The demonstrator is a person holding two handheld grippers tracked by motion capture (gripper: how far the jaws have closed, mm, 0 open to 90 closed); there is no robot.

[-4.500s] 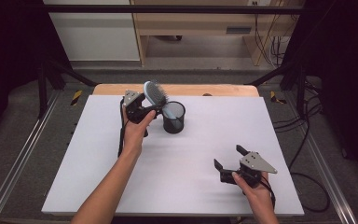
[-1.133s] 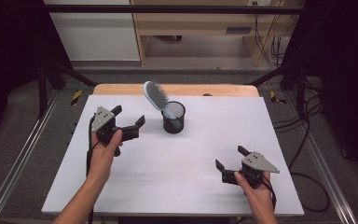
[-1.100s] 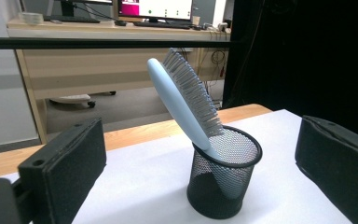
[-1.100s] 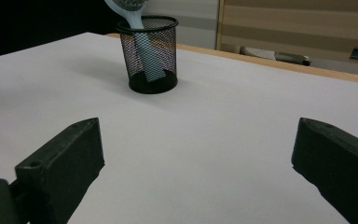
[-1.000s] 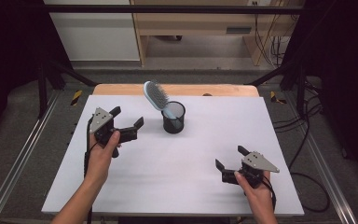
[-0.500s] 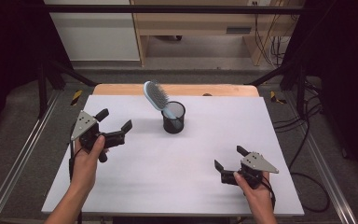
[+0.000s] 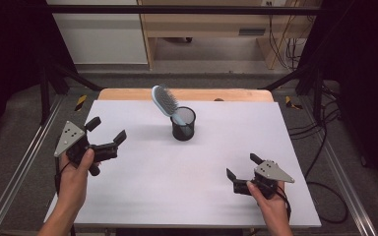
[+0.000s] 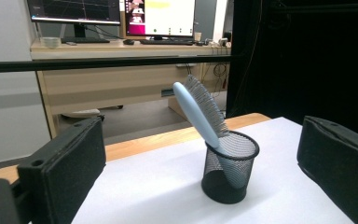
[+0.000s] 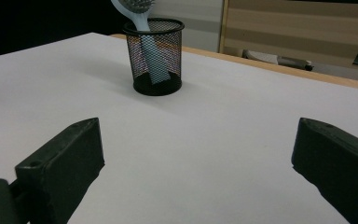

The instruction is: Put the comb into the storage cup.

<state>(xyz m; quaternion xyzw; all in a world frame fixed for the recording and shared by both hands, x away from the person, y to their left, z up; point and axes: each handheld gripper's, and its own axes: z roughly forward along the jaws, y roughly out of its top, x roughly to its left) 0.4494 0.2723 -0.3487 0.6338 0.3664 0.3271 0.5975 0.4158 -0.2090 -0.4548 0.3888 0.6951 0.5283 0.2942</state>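
At the twelve o'clock side of the white table (image 7: 142, 196), a blue hairbrush (image 7: 165, 102) is seen standing handle-down in a black mesh cup (image 7: 183, 124), its head leaning toward ten o'clock. The left gripper (image 7: 109, 135), at nine o'clock, and the right gripper (image 7: 240, 166), at five o'clock, are both held with jaws spread wide and empty, so the placing step is judged done and little beyond resting the tools is called for. From the left gripper view the bristles (image 8: 206, 103) and a desk with monitors (image 8: 158, 18) are revealed, whereas the handle (image 9: 154, 65) inside the mesh is shown best in the right gripper view.

Two hand-held black grippers, left gripper (image 7: 106, 132) and right gripper (image 7: 242, 168), each with grey triangular plate, padded jaws and trailing black cable.
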